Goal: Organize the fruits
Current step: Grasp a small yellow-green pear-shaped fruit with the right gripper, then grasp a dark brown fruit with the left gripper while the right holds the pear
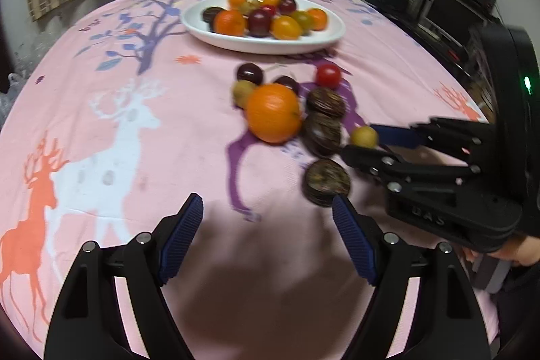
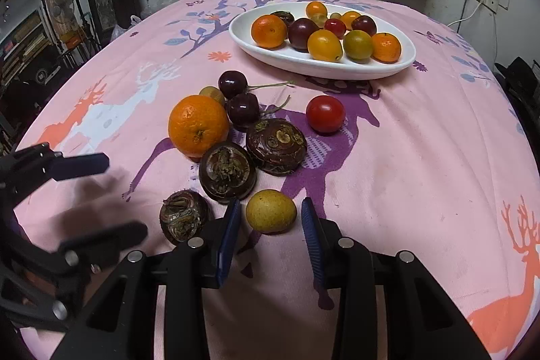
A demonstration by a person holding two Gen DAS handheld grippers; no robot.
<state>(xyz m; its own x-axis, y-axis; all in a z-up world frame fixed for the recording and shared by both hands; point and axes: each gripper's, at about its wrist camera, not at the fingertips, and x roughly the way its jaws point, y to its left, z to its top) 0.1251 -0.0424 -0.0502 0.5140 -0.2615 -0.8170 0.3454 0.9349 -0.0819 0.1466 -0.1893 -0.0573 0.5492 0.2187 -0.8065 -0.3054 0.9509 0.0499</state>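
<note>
The worktop [image 2: 422, 157] wears a pink cloth printed with deer and trees. Toward its far side sits a white oval dish [image 2: 297, 59], piled with small oranges, dark plums, yellow fruits and a red one.

Nearer, a loose cluster of fruit lies on the cloth. The largest is an orange [image 2: 198, 125]; touching it on its near right is a dark water chestnut [image 2: 226, 171], with a second chestnut [image 2: 276, 145] just beside that and a third [image 2: 182, 220] lying nearer, a little apart. Two dark cherries [image 2: 243, 110] with stems sit behind the orange, a red tomato [image 2: 325, 113] stands off to the right, and a small greenish fruit [image 2: 212, 94] peeks from behind the orange.

The right gripper [image 2: 270, 221] has its jaws narrowed around a small yellow fruit [image 2: 271, 211], which rests on the cloth between the blue pads; slim gaps show on both sides, so nothing is pinched.

The left gripper [image 1: 266, 225] hovers with jaws wide apart and empty, over bare cloth, just beside the nearest chestnut.
</note>
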